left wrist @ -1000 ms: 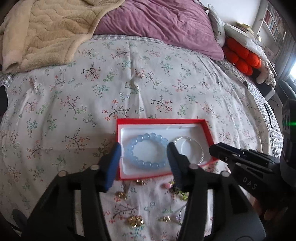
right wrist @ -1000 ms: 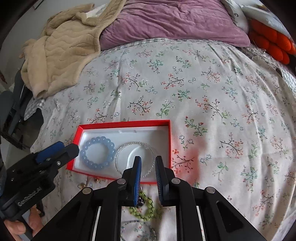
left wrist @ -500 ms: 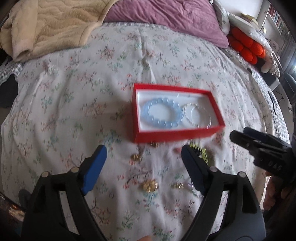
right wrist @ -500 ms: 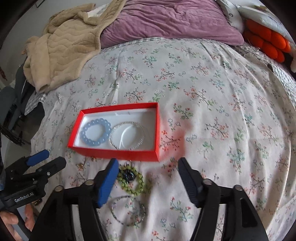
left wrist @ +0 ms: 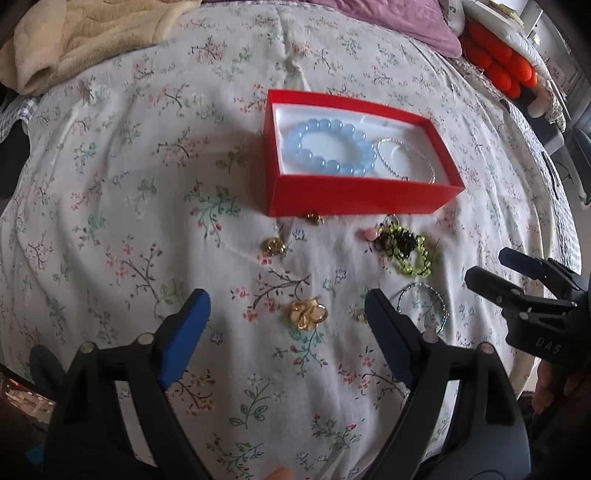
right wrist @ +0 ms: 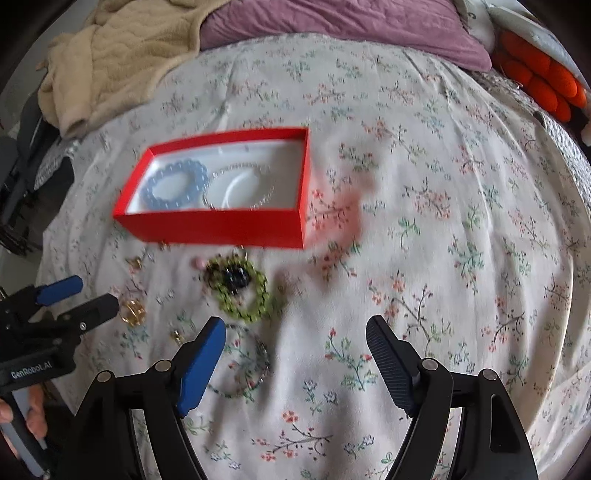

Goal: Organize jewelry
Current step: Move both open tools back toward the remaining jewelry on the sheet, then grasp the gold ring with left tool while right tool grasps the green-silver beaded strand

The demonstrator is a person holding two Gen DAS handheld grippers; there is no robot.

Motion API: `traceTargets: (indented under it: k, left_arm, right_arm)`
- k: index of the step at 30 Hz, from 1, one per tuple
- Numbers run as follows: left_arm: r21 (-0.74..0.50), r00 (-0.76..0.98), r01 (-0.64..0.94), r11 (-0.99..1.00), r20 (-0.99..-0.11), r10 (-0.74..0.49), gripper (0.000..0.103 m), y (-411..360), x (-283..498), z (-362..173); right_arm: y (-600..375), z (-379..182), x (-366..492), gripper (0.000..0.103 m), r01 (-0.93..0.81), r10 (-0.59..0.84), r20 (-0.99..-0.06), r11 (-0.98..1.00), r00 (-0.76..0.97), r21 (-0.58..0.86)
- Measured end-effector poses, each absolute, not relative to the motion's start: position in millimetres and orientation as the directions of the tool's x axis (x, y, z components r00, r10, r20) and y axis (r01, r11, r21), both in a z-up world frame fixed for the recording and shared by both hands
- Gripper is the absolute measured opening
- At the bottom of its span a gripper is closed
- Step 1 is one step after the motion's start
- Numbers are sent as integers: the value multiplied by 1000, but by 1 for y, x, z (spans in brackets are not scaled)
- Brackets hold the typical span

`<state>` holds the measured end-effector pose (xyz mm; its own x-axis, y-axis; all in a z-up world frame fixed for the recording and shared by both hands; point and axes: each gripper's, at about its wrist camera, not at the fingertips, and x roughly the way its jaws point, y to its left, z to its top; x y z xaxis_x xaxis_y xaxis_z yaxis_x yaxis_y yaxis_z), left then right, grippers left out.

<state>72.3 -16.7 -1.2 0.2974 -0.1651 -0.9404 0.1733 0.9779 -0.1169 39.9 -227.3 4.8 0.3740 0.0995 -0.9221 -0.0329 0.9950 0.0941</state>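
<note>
On the floral bedspread a red box [left wrist: 354, 199] [right wrist: 214, 227] holds a blue bead bracelet [left wrist: 295, 138] [right wrist: 151, 192] and a silver bracelet [left wrist: 384, 157] [right wrist: 258, 201]. Loose pieces lie in front of it: a green bead bracelet [left wrist: 410, 267] [right wrist: 258, 302], a gold flower piece [left wrist: 308, 314] [right wrist: 133, 312], a thin beaded bracelet [left wrist: 439, 295] [right wrist: 264, 354] and a pink bead [left wrist: 364, 233]. My left gripper [left wrist: 286, 297] [right wrist: 94, 291] hovers over the gold flower, jaws opening, nothing gripped. My right gripper [right wrist: 295, 325] [left wrist: 491, 264] hangs right of the thin bracelet, jaws opening, holding nothing.
A beige blanket [right wrist: 110, 55] and a purple duvet [right wrist: 332, 22] lie at the head of the bed. Orange cushions [right wrist: 546, 81] sit at the far right edge. A hand [right wrist: 22, 406] grips the left tool. More small gold pieces [left wrist: 273, 245] lie near the box.
Both grippers have drawn back from the box toward the near side of the bed. Their jaws have spread wide; the right was nearly shut by the silver bracelet before.
</note>
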Motion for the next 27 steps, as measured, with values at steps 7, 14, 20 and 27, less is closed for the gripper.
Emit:
traceTargets:
  k: [7,14,20,27]
  left_arm:
    - [-191,241,159,969,-944,-225,86,-14,75,-9]
    - [-233,230,119,965,-939,-255,86,-10,82,-15]
    - [-252,186,151,956,-943,-278,74,-17,80,-27]
    - [-234,156,186,954,-952,-264,56,-29,78,-35]
  right_arm:
    - [-226,-6,39,80,-35,94,-938,996,333,87]
    - [-223,-7,42,80,-37,90,-941,996,327,82]
    - [-223,-8,44,80,-40,93,-942,996,322,84]
    - [-223,-13,46,80,-46,106,-946,994,307,96]
